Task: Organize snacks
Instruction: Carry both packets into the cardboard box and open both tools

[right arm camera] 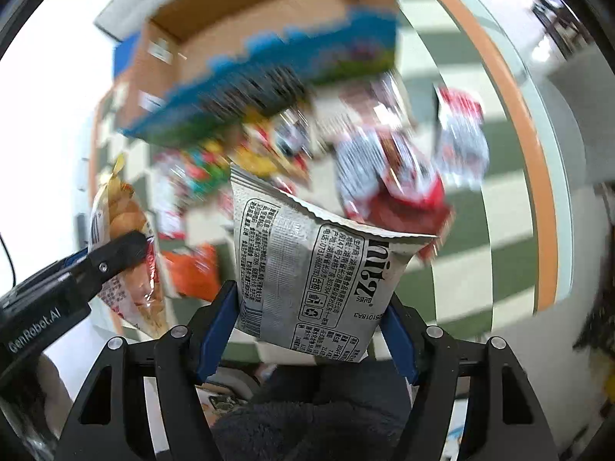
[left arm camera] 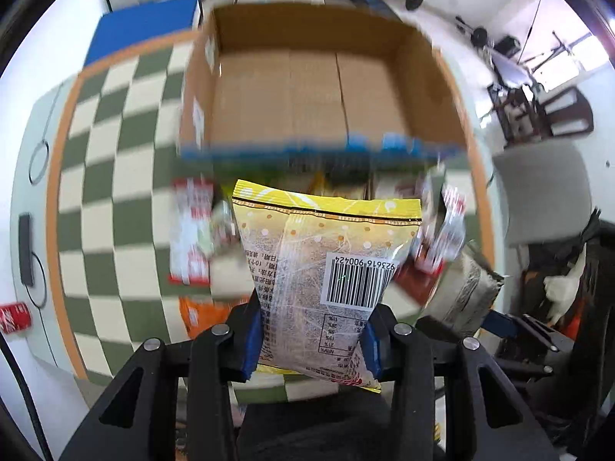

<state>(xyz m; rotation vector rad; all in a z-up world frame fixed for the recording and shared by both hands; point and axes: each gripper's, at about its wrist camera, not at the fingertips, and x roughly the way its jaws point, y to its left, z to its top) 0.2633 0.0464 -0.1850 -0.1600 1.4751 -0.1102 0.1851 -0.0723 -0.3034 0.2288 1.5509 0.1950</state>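
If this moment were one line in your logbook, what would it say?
left gripper: shut on yellow packet | right gripper: shut on silver packet | cardboard box: open, looks empty | loose snacks: on checkered cloth

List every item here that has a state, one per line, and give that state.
left gripper: shut on yellow snack bag, lifted.
right gripper: shut on grey snack bag, lifted.
cardboard box: open, empty.
loose snack packets: lying on checkered mat.
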